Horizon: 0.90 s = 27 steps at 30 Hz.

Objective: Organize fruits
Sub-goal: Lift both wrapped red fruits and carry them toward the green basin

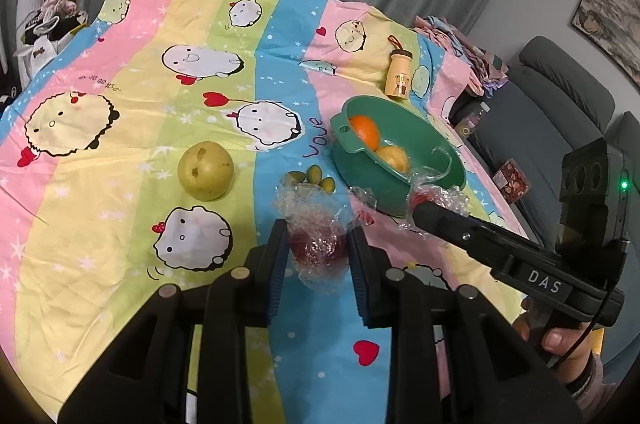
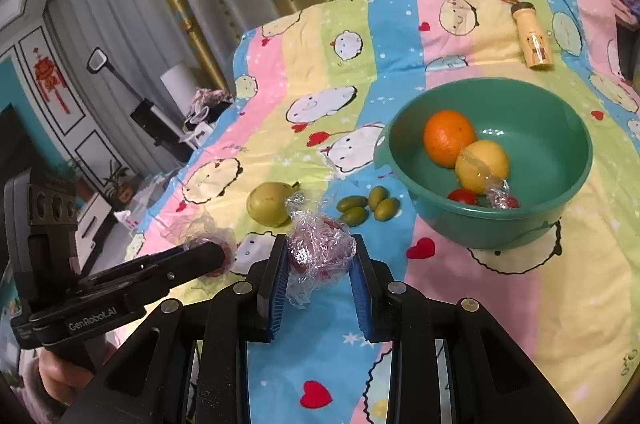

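Observation:
My left gripper [image 1: 318, 236] is shut on a red fruit in crinkled clear wrap [image 1: 316, 250], held above the striped cartoon sheet. My right gripper [image 2: 320, 244] is shut on a second wrapped red fruit [image 2: 320, 242]. In each view the other gripper shows from the side, the right gripper [image 1: 420, 210] near the bowl's rim and the left gripper [image 2: 222, 252] at the lower left. The green bowl [image 2: 500, 228] holds an orange [image 2: 448, 136], a wrapped yellow fruit [image 2: 482, 164] and small red fruits [image 2: 462, 196]. A pear [image 1: 205, 171] and several green olives [image 1: 312, 180] lie on the sheet.
A small yellow bottle [image 1: 398, 74] lies on the sheet beyond the bowl [image 1: 372, 184]. Folded cloth is piled at the bed's far right corner [image 1: 472, 52]. A grey sofa [image 1: 560, 96] stands to the right of the bed, and curtains hang behind it.

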Each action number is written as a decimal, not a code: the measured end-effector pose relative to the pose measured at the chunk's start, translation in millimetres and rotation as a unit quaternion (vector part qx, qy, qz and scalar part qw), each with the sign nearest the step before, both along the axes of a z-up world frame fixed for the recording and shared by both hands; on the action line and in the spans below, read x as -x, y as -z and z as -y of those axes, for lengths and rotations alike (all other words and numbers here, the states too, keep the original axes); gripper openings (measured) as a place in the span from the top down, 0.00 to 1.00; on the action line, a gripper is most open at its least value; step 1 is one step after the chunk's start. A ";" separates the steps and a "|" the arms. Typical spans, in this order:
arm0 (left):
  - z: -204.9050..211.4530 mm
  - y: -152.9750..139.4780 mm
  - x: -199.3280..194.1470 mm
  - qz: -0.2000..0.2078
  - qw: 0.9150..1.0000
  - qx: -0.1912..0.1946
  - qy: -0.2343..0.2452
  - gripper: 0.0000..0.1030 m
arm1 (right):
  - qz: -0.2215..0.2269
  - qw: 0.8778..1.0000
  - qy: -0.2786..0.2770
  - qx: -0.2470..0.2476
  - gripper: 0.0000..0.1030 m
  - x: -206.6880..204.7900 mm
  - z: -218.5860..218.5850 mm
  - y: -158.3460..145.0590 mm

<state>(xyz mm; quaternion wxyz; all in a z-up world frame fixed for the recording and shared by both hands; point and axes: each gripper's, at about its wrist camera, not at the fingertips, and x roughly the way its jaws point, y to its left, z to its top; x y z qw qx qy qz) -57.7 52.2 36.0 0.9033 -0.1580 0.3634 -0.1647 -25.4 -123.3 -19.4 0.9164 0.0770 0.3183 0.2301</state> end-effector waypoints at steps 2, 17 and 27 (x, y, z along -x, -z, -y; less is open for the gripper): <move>2.0 -2.7 2.2 0.002 1.000 -0.002 0.000 0.72 | 0.004 1.000 0.001 0.003 0.70 2.8 1.5 -2.8; 17.8 -18.9 12.8 0.023 0.999 -0.027 0.009 0.72 | 0.029 1.000 -0.003 -0.002 0.70 19.3 12.0 -18.4; 28.6 -26.6 14.6 0.032 0.998 -0.043 0.017 0.72 | 0.044 0.999 -0.006 -0.005 0.70 26.0 17.3 -25.7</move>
